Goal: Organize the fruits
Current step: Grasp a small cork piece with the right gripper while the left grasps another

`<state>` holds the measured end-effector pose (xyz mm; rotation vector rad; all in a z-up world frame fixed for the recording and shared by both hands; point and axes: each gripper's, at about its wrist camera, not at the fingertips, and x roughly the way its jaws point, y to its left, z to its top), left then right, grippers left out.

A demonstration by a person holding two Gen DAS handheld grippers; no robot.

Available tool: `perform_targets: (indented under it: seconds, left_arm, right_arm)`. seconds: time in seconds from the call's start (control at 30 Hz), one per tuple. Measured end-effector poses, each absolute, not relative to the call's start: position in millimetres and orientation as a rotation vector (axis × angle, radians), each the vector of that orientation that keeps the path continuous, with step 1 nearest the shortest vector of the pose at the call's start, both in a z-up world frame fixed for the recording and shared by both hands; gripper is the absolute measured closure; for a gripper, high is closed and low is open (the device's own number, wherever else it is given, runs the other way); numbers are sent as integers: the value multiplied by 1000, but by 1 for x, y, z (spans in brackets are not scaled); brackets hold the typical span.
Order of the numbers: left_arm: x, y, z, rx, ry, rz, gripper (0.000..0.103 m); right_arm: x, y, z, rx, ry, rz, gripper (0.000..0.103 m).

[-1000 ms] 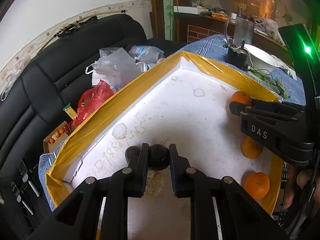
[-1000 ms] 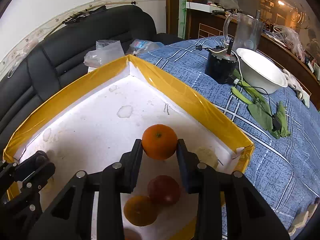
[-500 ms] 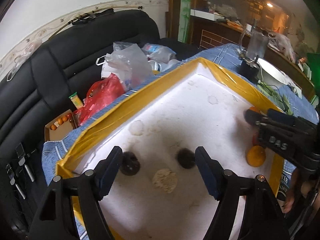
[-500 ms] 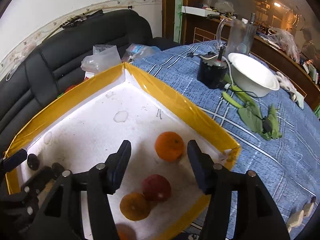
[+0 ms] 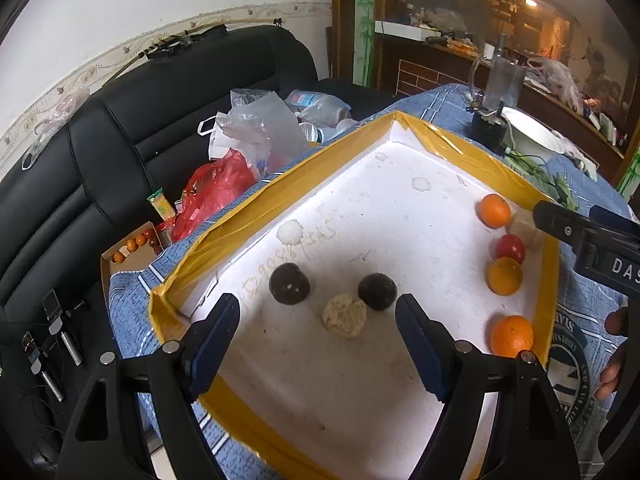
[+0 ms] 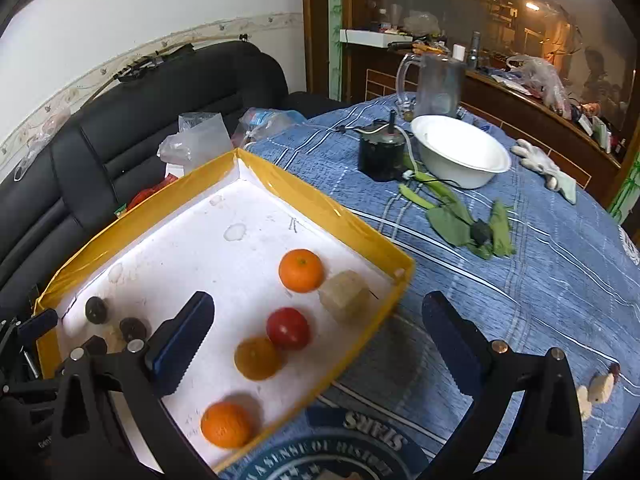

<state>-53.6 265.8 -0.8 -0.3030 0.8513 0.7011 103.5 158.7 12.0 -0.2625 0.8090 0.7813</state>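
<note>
A white foam tray (image 5: 280, 196) (image 6: 280, 176) with yellow taped rim lies on the blue cloth. At its left end two dark round fruits (image 5: 289, 289) (image 5: 377, 291) and a pale rough ball (image 5: 344, 316) sit just ahead of my open left gripper (image 5: 316, 340). Along the right side lie three oranges (image 6: 301, 270) (image 6: 258, 358) (image 6: 226, 424), a red fruit (image 6: 288, 328) and a pale lump (image 6: 345, 296). My right gripper (image 6: 316, 340) hangs open and empty above the tray's right edge. It also shows at the right of the left wrist view (image 5: 588, 240).
A white bowl (image 6: 460, 152), a black pump (image 6: 382, 154), a clear jug (image 6: 438, 84), green leaves (image 6: 460, 220) and a glove (image 6: 548, 170) lie on the table beyond the tray. Plastic bags (image 5: 248, 136) and a small box (image 5: 132, 244) sit on the black sofa (image 5: 120, 128).
Both grippers opened and pulled back. The left let go of a dark fruit beside the other one; the right let go of an orange near the tray's far right corner.
</note>
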Motion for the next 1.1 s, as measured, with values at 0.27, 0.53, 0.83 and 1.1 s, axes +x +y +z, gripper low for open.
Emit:
perform_targets:
  seconds: [0.27,0.53,0.83,1.1]
  left_arm:
    - [-53,238,9,-281,816,651,22]
    - [-28,185,5,-192,820,518,22]
    - [14,105,-4,-62,854,335,22]
    - [42,56,-5,27,846,234,22]
  right_arm:
    - [94,94,16,-240,803,699,0]
    - [94,-27,-3,-112,814,533,0]
    - [127,-141,-47,-11,915,295,42]
    - [161,-130,-57,-82,914,320,53]
